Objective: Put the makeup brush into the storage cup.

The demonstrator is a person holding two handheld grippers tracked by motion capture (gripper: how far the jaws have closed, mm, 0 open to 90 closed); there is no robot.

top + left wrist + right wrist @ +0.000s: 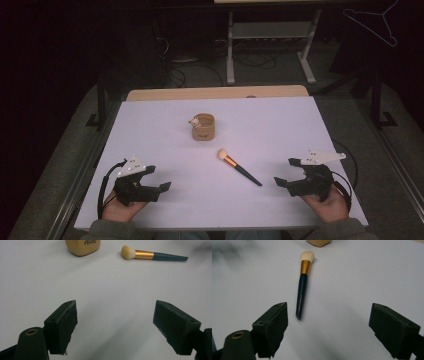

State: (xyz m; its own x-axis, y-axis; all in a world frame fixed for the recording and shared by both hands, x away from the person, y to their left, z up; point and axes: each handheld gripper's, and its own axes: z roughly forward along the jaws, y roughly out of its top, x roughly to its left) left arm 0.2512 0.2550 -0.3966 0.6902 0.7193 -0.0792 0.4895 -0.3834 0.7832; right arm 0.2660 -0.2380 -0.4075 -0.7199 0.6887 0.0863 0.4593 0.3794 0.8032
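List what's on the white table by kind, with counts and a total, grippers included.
Makeup brush: 1
Tan cup-like holder: 1
Gripper: 2, left gripper and right gripper, both open and holding nothing
Total: 4

A white rectangular table top point(280, 130) with a pale wooden strip point(215, 93) along its twelve o'clock edge stands on grey carpet point(360, 130). Toward twelve, a white metal frame point(231, 50) and tangled black cables point(190, 70) sit in dim light; a wire coat hanger point(376, 22) hangs at two.
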